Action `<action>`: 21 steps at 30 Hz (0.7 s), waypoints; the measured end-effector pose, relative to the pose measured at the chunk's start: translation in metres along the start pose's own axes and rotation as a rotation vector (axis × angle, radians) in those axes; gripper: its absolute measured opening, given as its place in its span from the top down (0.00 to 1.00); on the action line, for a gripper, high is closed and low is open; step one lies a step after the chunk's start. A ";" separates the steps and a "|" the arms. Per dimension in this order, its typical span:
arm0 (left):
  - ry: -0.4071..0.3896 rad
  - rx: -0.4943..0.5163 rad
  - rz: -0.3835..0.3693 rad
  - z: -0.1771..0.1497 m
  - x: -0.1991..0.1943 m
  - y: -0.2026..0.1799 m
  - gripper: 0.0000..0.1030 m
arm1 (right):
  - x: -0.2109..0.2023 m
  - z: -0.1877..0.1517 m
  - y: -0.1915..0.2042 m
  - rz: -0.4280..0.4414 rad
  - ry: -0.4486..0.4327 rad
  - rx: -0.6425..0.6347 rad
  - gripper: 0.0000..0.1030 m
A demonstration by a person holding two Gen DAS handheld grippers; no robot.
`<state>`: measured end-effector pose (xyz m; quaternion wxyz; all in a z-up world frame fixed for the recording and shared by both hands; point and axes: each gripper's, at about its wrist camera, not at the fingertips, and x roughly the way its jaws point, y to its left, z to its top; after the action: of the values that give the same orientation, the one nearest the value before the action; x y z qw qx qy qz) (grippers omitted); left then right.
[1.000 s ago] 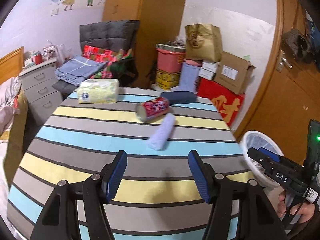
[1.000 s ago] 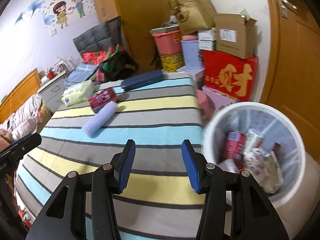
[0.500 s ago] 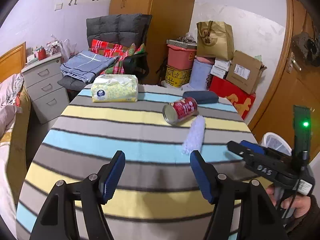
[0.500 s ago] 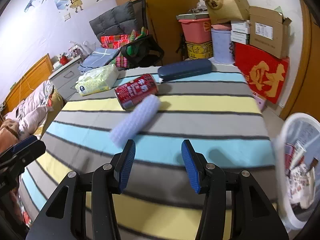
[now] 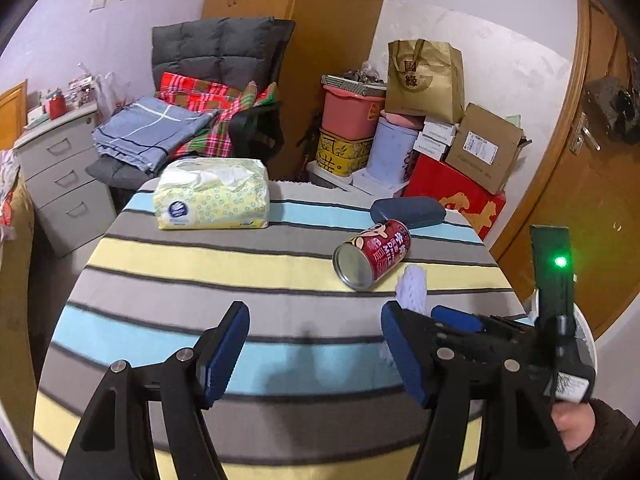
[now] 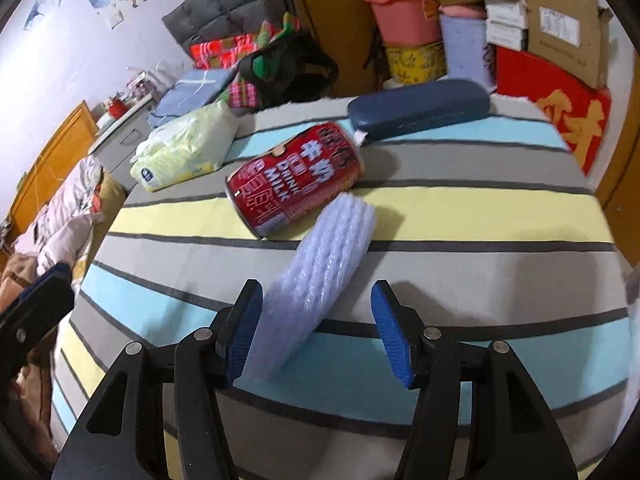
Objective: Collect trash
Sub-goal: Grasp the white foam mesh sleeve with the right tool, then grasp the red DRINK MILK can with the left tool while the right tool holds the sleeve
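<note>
The right gripper (image 6: 316,328) is wide open w/ nothing squeezed yet. The near end of a white foam roll (image 6: 320,276) sits between its blue pads, close to the left pad (image 6: 240,332). The roll lies on the striped tablecloth (image 6: 480,268), just beside a red milk can (image 6: 296,176) on its side. A dark blue case (image 6: 418,106) is behind the can, a tissue pack (image 6: 188,146) to the left. The left gripper (image 5: 314,348) is open too, over bare cloth, holding nothing.

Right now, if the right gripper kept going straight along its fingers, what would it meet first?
The white foam roll: its near end already lies between the open fingers of the right gripper. Beyond it lies the red milk can, apparently touching the roll.
</note>
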<state>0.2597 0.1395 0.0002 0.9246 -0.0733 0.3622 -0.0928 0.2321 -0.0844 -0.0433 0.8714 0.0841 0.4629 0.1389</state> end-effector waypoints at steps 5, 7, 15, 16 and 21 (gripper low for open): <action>0.021 0.009 -0.043 0.012 0.030 -0.008 0.34 | -0.012 -0.001 -0.001 -0.017 -0.017 -0.046 0.73; 0.034 0.015 -0.047 0.017 0.042 -0.011 0.34 | -0.016 0.000 -0.003 -0.007 -0.018 -0.055 0.84; 0.044 0.068 -0.082 0.040 0.078 -0.031 0.33 | -0.018 0.013 -0.029 -0.059 -0.010 -0.057 0.86; 0.046 0.081 -0.086 0.042 0.082 -0.034 0.33 | -0.018 0.015 -0.030 -0.066 -0.012 -0.058 0.86; 0.084 0.173 -0.088 0.050 0.105 -0.055 0.32 | -0.024 0.020 -0.045 -0.092 -0.017 -0.043 0.86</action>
<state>0.3630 0.0658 -0.0219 0.9066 -0.0048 0.3875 -0.1670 0.2437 -0.1351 -0.0257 0.8823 0.0453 0.4559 0.1080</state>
